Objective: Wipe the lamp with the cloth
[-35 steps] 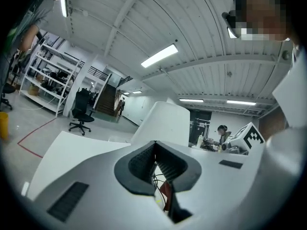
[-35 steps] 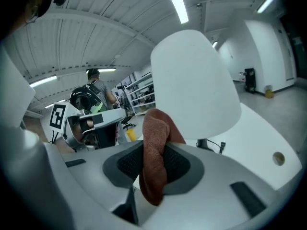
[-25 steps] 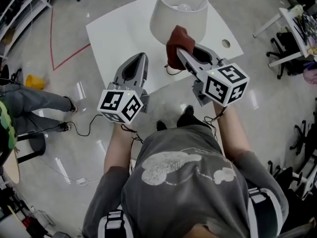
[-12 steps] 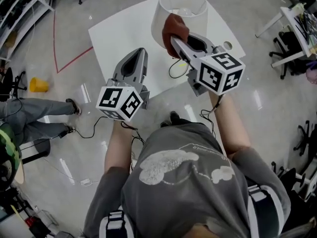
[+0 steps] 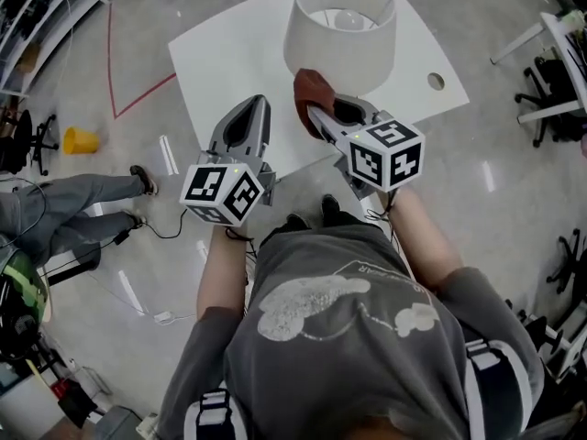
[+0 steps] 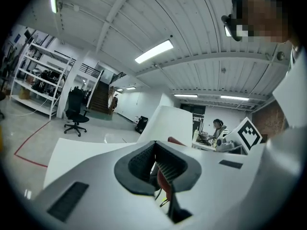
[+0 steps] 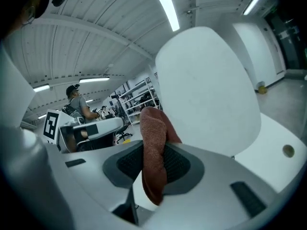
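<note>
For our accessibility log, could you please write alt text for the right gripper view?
The right claw is shut on a reddish-brown cloth, next to a white lampshade standing on a white table. A person stands far behind.

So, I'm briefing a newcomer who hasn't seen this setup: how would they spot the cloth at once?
Find the white table with the big white lamp on it. By the shade's near side, the right gripper is shut on the cloth, a bunched wad. It is the only rust-red thing there; table, lamp and gripper are white or grey.
</note>
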Demonstrator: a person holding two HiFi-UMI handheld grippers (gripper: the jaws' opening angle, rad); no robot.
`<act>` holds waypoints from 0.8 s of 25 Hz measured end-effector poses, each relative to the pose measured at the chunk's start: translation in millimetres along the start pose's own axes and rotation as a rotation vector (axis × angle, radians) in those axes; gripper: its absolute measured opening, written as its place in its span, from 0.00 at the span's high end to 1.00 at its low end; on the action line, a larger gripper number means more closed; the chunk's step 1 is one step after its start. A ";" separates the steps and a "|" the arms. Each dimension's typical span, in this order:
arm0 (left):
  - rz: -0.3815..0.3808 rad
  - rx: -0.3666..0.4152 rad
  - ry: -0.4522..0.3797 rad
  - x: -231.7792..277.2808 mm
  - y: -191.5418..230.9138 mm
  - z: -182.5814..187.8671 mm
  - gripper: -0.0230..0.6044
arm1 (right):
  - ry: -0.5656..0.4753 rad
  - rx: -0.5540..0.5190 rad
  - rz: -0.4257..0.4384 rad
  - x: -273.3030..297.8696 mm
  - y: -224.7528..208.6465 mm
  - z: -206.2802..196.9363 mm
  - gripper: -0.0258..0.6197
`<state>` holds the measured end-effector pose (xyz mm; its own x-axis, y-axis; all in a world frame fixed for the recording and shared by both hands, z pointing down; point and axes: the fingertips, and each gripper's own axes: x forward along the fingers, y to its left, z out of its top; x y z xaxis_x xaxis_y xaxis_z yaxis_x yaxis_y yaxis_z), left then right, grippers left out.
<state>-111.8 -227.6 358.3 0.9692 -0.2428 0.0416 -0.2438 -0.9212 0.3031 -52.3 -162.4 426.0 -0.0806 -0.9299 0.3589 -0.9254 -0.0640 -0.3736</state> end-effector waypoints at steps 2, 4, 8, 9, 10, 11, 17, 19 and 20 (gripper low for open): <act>-0.006 -0.011 0.012 -5.0 10.5 -3.4 0.95 | 0.026 0.015 -0.018 10.0 2.5 -13.3 0.81; -0.019 -0.023 0.019 -8.5 24.7 -5.1 0.95 | 0.037 0.028 -0.047 20.2 5.6 -19.2 0.81; -0.086 -0.025 0.028 -2.5 46.1 -1.0 0.95 | 0.000 0.052 -0.121 30.4 10.5 -9.3 0.81; -0.109 -0.028 0.032 0.7 48.3 -0.2 0.95 | -0.012 0.060 -0.141 30.7 10.7 -7.3 0.81; -0.134 -0.031 0.037 3.4 49.4 0.3 0.95 | -0.022 0.070 -0.162 30.7 10.8 -6.1 0.81; -0.161 -0.033 0.042 5.5 50.0 0.7 0.95 | -0.032 0.081 -0.183 30.9 11.3 -5.4 0.81; -0.296 -0.032 0.046 5.7 73.4 19.4 0.95 | -0.110 0.125 -0.276 46.6 37.8 9.2 0.81; -0.330 -0.034 0.035 5.4 81.3 28.2 0.95 | -0.156 0.129 -0.307 48.3 45.5 21.0 0.81; -0.351 -0.031 0.032 5.7 82.9 32.4 0.95 | -0.183 0.129 -0.323 47.3 47.4 28.1 0.81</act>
<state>-127.6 -315.2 352.9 0.9944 0.0971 -0.0408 0.1052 -0.9370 0.3330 -89.5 -219.6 401.3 0.2854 -0.9029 0.3215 -0.8373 -0.3981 -0.3748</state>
